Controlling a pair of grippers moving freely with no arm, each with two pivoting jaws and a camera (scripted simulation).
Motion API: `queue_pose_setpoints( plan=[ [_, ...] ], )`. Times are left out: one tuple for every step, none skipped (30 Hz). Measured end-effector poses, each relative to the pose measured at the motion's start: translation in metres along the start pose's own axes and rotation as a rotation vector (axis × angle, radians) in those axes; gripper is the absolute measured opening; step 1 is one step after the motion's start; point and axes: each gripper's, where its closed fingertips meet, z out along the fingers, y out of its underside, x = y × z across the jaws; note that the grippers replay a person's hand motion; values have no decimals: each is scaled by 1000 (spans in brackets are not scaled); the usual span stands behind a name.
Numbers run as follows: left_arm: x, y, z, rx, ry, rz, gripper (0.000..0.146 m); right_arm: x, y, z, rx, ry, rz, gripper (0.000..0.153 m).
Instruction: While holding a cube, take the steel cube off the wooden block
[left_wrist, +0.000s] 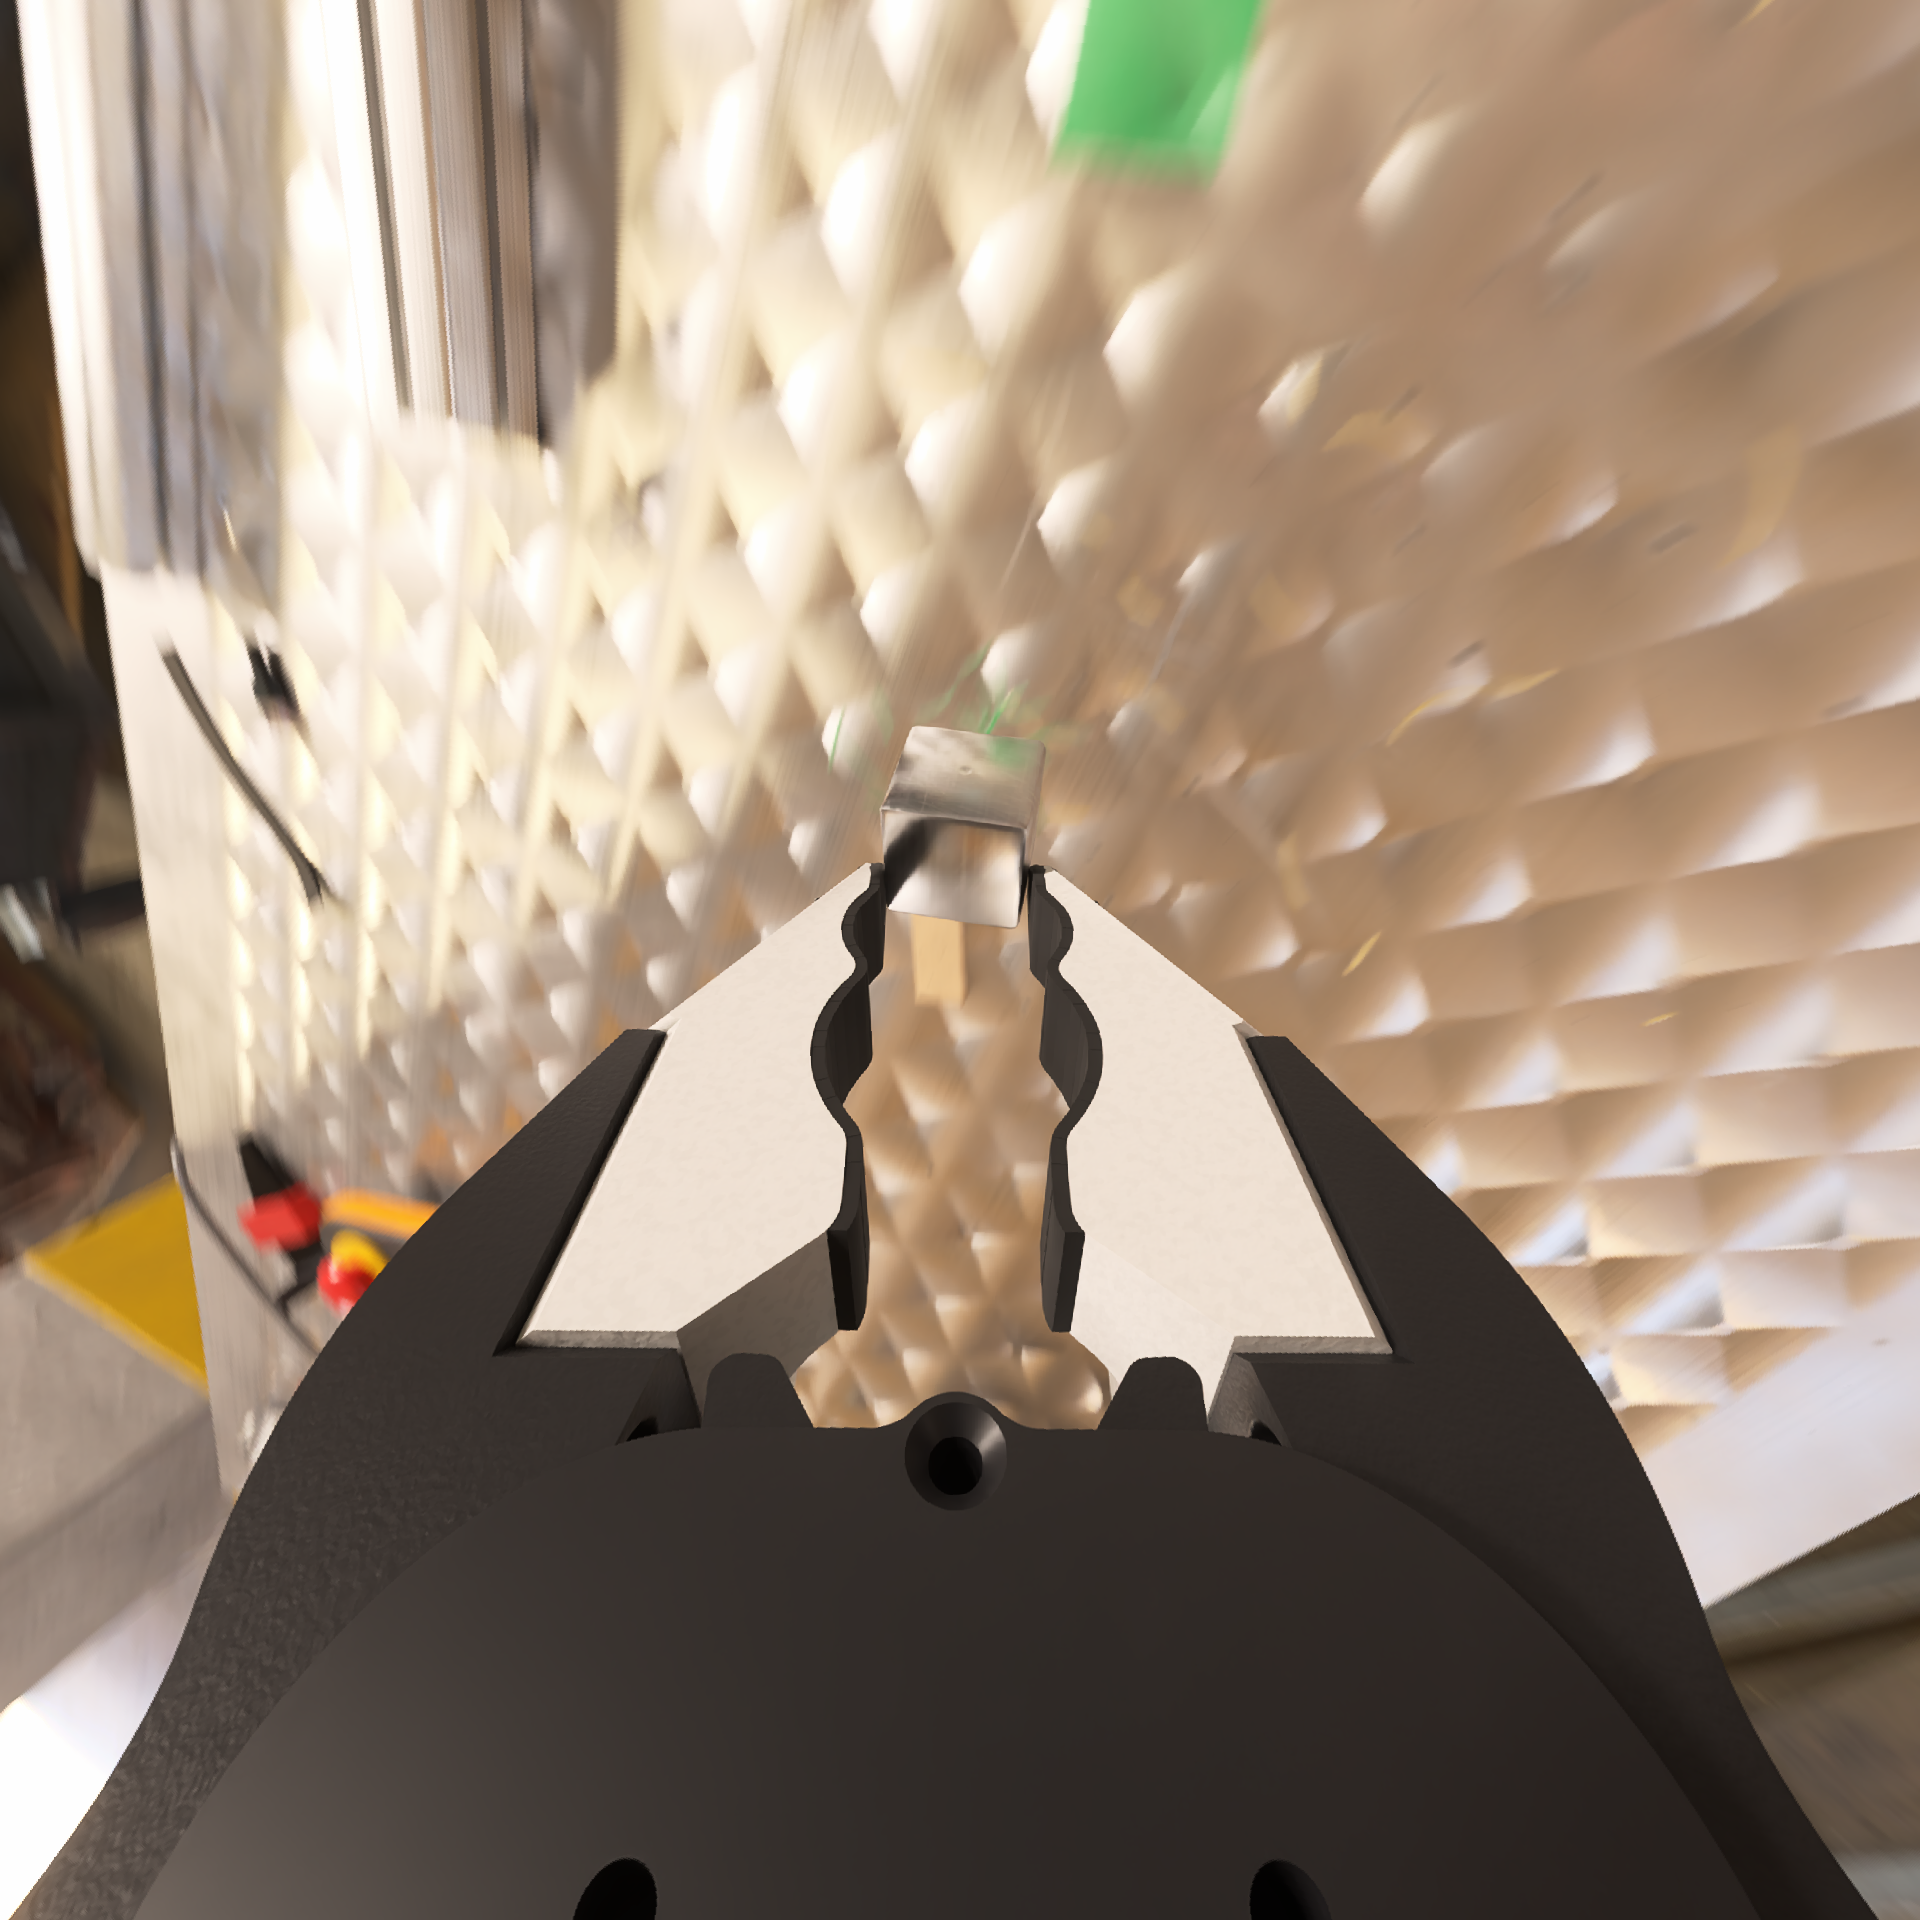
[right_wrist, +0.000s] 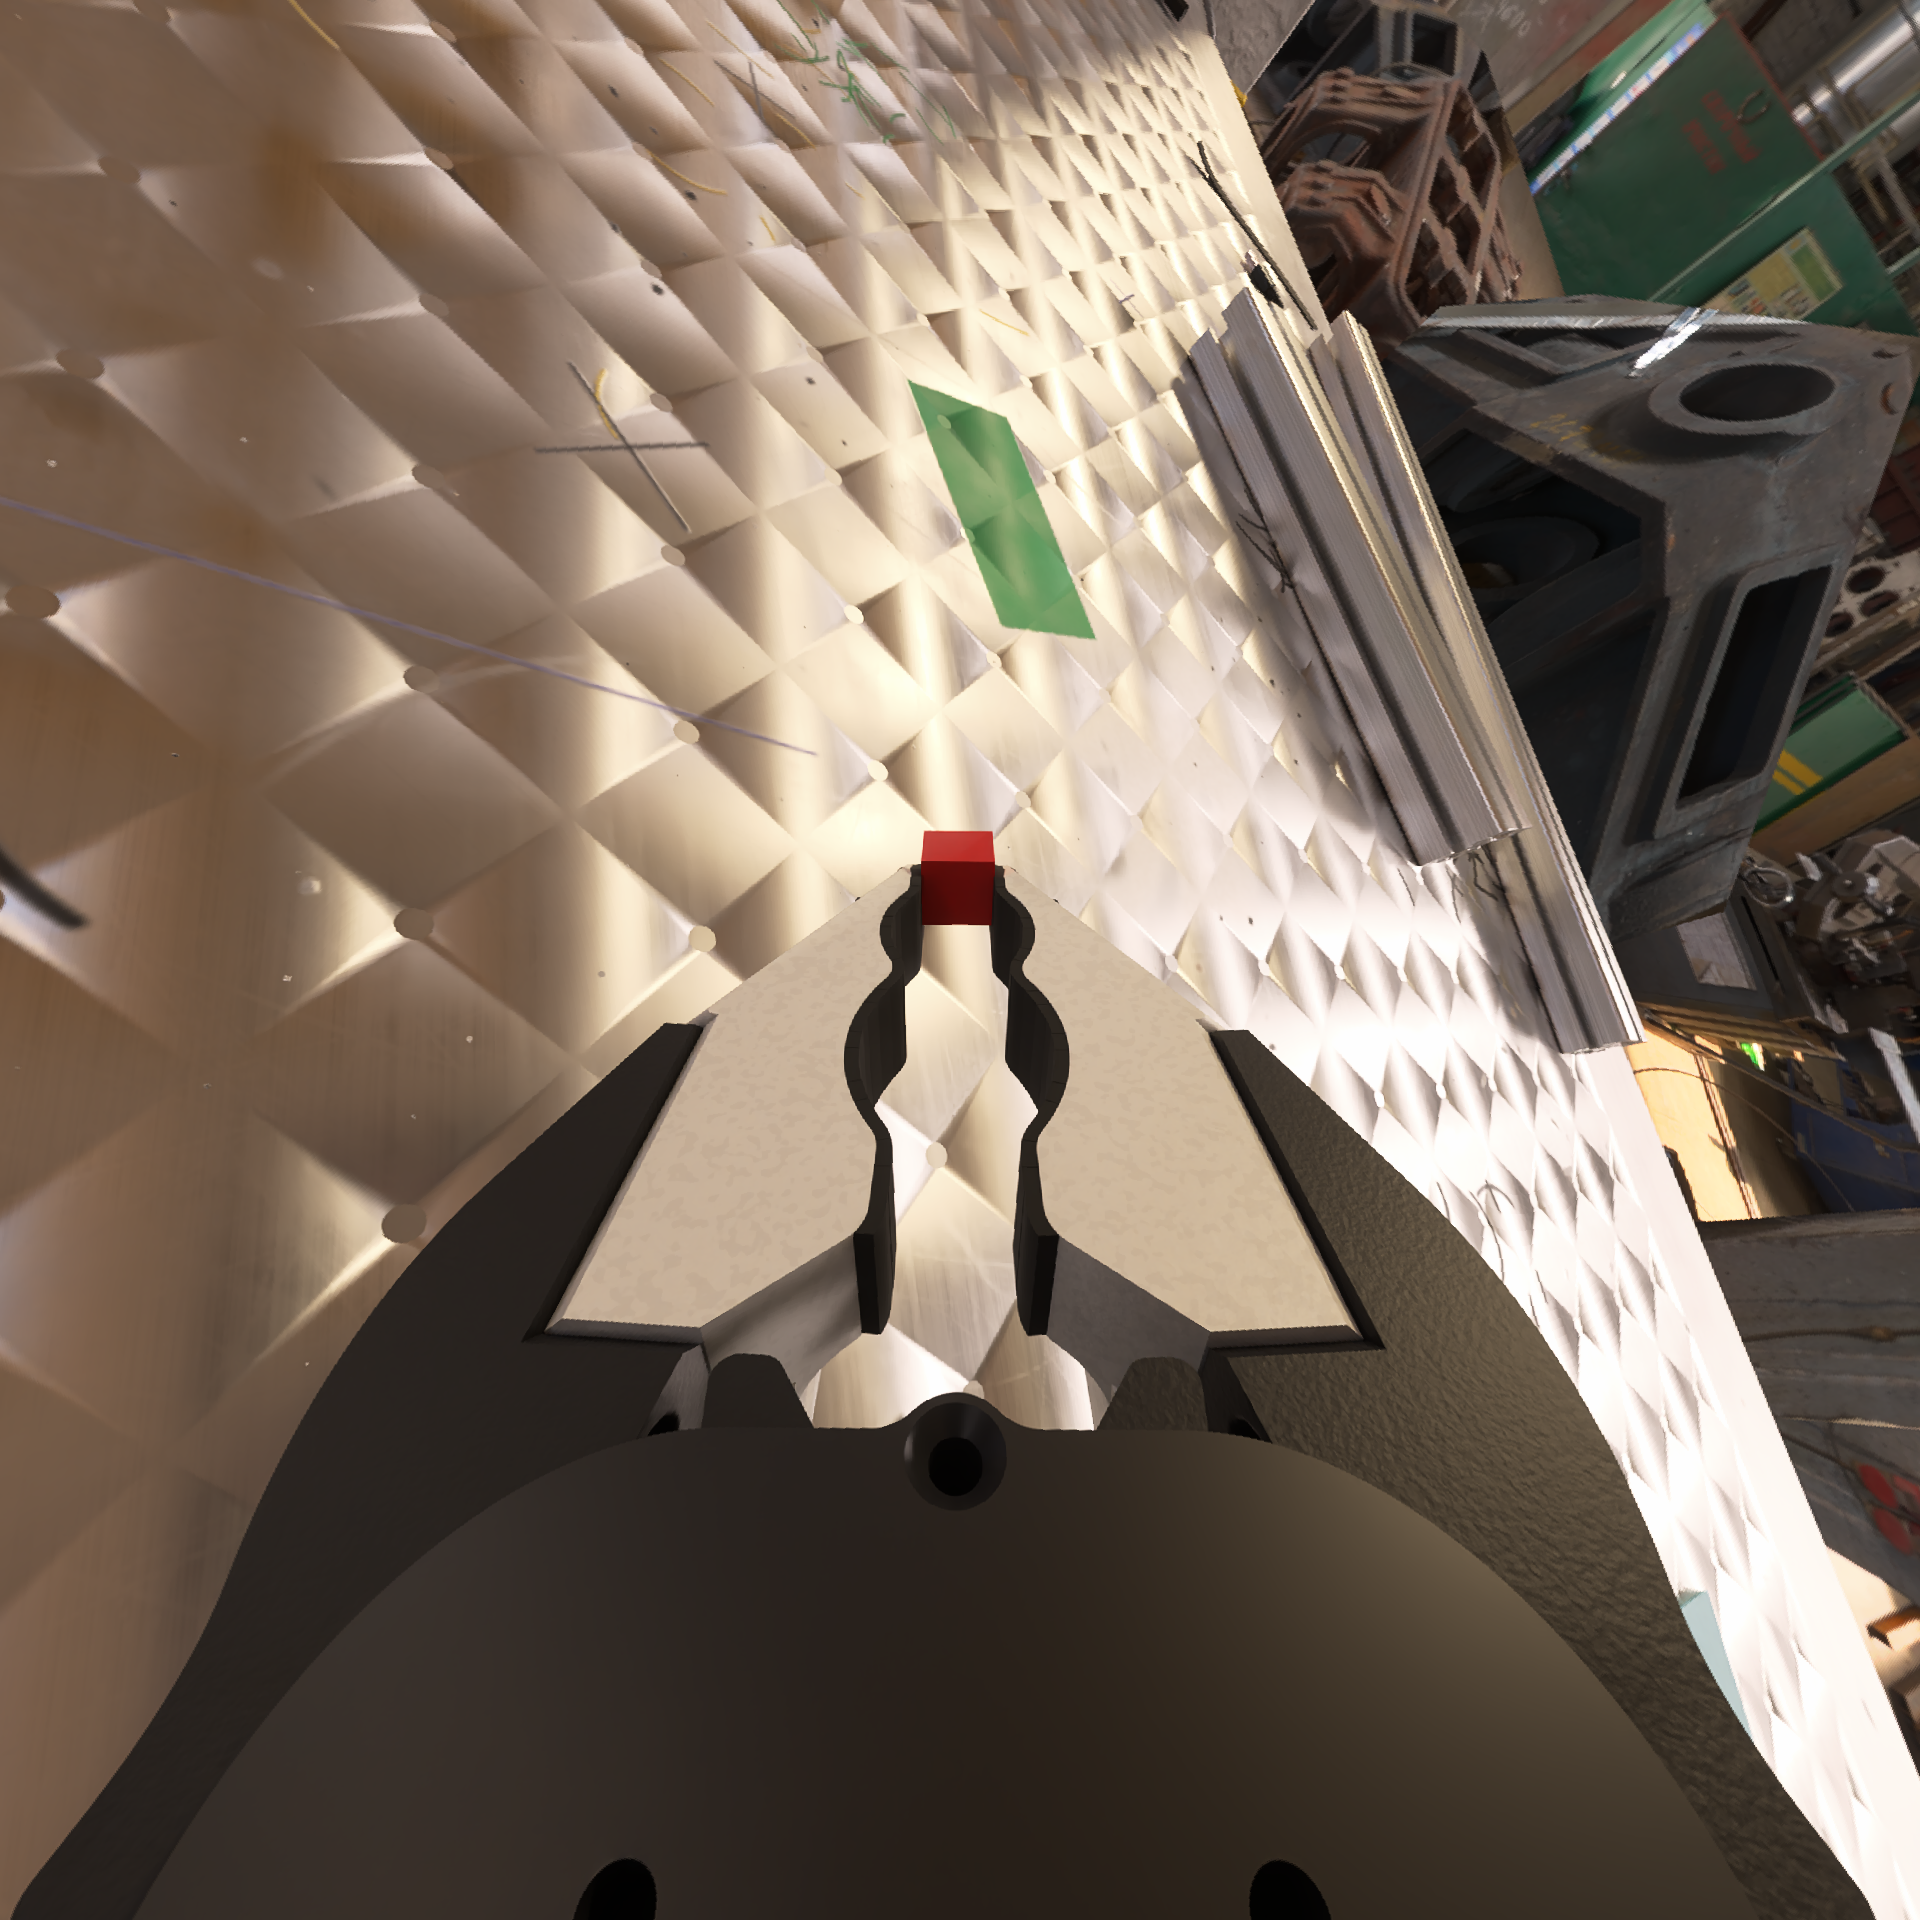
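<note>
Pinching the steel cube (left_wrist: 961, 826) in our left tool (left_wrist: 956, 883), we see it lifted above the wooden block (left_wrist: 938, 964) on the table (left_wrist: 1455, 727). Our right tool (right_wrist: 956, 888) pinches a red cube (right_wrist: 957, 878), so the task looks nearly done.

A brushed metal tabletop (right_wrist: 540, 727) gleams under warm light; beyond its edge stand rusty castings (right_wrist: 1683, 582) and green machinery (right_wrist: 1704, 177).
</note>
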Motion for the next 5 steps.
queue_pose_setpoints(
  plan=[
    [13, -23, -11, 71, 15, 37, 27, 0, 0, 0, 0, -2, 1, 11],
    [29, -46, -19, 137, 43, 76, 27, -1, 0, 0, 0, -3, 0, 11],
    [46, -67, -20, 180, 66, 121, 27, -1, 0, 0, 0, -4, -1, 11],
    [63, -87, -17, 200, 64, 175, 27, -1, 0, 0, -1, -6, -2, 11],
    [76, -102, -11, 204, 51, 221, 27, -1, -1, 0, 0, -6, -2, 11]
  ],
)
